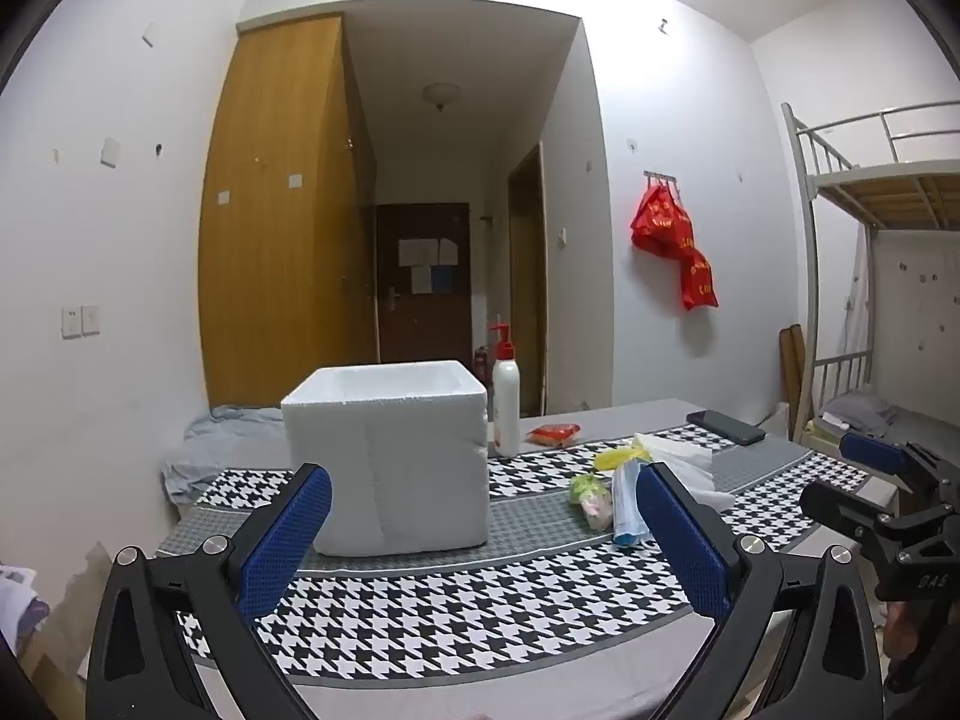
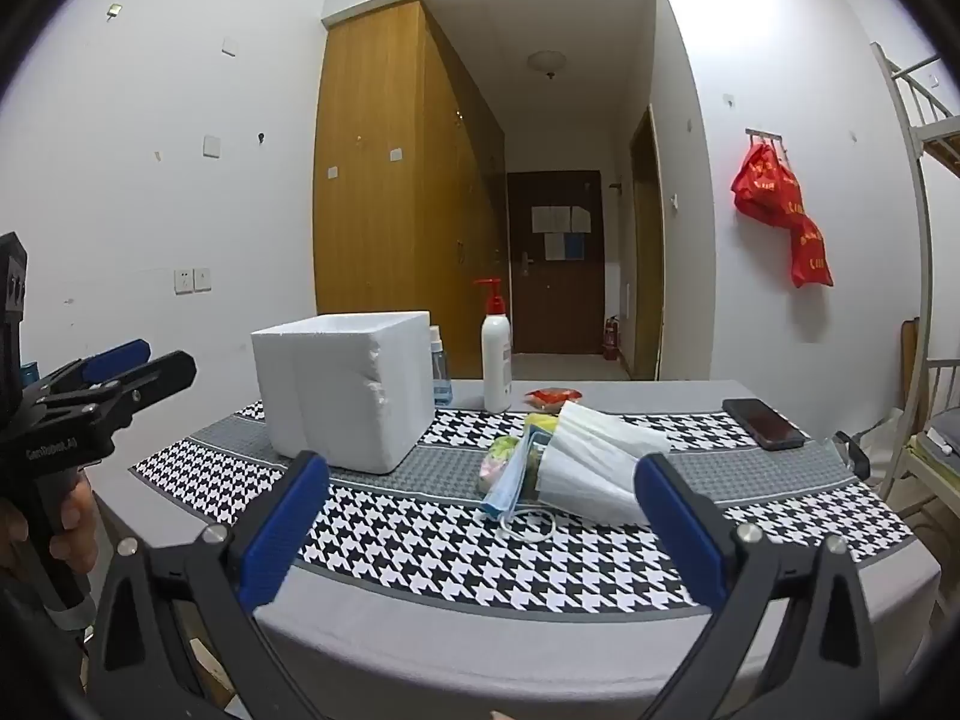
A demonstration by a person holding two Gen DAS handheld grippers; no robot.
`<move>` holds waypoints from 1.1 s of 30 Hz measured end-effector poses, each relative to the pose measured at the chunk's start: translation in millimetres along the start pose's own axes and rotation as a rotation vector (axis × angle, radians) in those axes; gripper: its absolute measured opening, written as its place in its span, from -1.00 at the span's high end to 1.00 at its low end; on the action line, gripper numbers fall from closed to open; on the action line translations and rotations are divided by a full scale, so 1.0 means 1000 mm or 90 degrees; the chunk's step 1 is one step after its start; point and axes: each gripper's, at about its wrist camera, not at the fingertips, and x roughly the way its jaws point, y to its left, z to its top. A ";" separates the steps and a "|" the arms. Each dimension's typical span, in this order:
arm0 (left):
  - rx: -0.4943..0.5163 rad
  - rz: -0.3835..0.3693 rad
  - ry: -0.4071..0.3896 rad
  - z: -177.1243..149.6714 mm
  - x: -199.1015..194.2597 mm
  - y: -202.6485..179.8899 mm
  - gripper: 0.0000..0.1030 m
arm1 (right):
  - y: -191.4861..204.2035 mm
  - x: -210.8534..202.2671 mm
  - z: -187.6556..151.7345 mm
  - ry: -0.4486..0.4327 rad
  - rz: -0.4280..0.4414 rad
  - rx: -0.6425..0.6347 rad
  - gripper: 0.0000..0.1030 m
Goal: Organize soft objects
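Left gripper: fingers spread wide, nothing between the pads; held above the near edge of the table, nearly level. Its blue pads frame the foam box.

Right gripper: fingers likewise spread wide and empty. It also shows at the right edge of the left wrist view, well apart from the left one.

Foam box: white, open-topped, upright on the cloth, ahead of the left gripper between its two fingertips, closer to the left finger; beyond and left of the right gripper's left finger.

Pile of soft objects, ahead of the right gripper, between its fingertips and nearer the right finger:
- stack of white face masks, lying partly on the others;
- blue face mask with its white ear loop trailing toward the fingers;
- green and pink packet, mostly covered;
- something yellow at the far side, kind unclear.

Other items, beyond the pile:
- red snack packet;
- white pump bottle with red pump, upright;
- small clear spray bottle, just behind the box;
- black phone, far right, beyond the right finger.

Surface: table with grey cover and a houndstooth cloth in black and white.

Room: white walls, wooden wardrobe, dark door at a corridor's end, red bags on a wall hook, metal bunk bed.
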 end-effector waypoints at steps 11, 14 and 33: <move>-0.018 -0.008 0.010 -0.001 0.002 0.006 -0.98 | -0.001 0.001 0.005 0.002 0.005 0.006 -1.00; -0.022 0.000 0.011 0.002 0.000 0.006 -0.98 | -0.004 0.006 0.005 0.001 0.003 0.008 -1.00; -0.015 0.003 0.001 -0.003 0.000 0.005 -0.98 | -0.004 -0.002 0.002 0.000 0.006 0.011 -1.00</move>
